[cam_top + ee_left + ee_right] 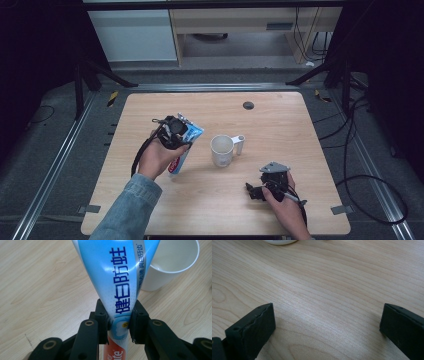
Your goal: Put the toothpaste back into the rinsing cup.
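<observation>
Beside the mug (pixel 222 150) we grip the tube (pixel 117 277) in our left gripper (pixel 119 323); right gripper (pixel 327 327) gapes empty over the surface (pixel 280 125). Tube probably goes in next.

Both tongs are black: the left tongs (pixel 172 131) trail a black cable, the right tongs (pixel 270 186) carry a grey three-cornered plate (pixel 274 167). The left sleeve (pixel 131 207) — denim, it seems — is blue.

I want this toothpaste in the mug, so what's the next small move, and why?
Probably carry the left gripper over the mug. It is shut on the toothpaste tube, and the mug stands open-mouthed just to its right; the right gripper sits open, holding nothing.
</observation>
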`<state>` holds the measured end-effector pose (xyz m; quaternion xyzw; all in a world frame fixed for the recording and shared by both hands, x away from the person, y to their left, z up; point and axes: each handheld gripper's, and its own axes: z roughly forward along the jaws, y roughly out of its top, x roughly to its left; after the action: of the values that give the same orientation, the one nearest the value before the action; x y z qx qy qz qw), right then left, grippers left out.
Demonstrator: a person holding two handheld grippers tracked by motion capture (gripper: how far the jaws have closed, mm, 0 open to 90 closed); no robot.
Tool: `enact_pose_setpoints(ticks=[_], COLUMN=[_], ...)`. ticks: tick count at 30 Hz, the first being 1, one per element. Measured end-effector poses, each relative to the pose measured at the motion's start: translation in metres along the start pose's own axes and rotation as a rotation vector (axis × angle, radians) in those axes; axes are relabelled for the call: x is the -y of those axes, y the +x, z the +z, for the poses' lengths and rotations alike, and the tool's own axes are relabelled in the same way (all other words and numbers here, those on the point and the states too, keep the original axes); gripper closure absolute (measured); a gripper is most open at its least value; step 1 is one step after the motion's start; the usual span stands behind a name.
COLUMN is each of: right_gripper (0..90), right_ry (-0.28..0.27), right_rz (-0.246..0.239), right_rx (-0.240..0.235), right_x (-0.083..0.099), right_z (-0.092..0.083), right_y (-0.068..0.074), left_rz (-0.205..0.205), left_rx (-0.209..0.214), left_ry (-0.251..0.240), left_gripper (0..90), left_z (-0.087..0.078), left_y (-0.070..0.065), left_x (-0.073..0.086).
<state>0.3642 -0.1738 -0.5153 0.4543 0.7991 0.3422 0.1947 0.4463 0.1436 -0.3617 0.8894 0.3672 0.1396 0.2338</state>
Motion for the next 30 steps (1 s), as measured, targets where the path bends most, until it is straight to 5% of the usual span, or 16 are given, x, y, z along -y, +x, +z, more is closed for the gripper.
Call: enact_pose_setpoints(ticks=[11,23,30], right_gripper=[0.4,0.3,0.3], right_ry=[0.000,0.001,0.001], right_rz=[-0.003,-0.002,-0.004], right_rx=[0.000,0.002,-0.002], right_x=[0.000,0.000,0.000], right_z=[0.000,0.000,0.000], right_y=[0.000,0.000,0.001], left_rz=[0.007,-0.036,-0.028], left_rx=[0.000,-0.006,-0.012], left_ry=[-0.018,-0.167,-0.207], left_gripper=[71.6,71.6,71.6], left_z=[-0.004,-0.024,-0.030], left_y=[-0.003,-0.005,-0.010], left_x=[-0.005,-0.013,-0.021])
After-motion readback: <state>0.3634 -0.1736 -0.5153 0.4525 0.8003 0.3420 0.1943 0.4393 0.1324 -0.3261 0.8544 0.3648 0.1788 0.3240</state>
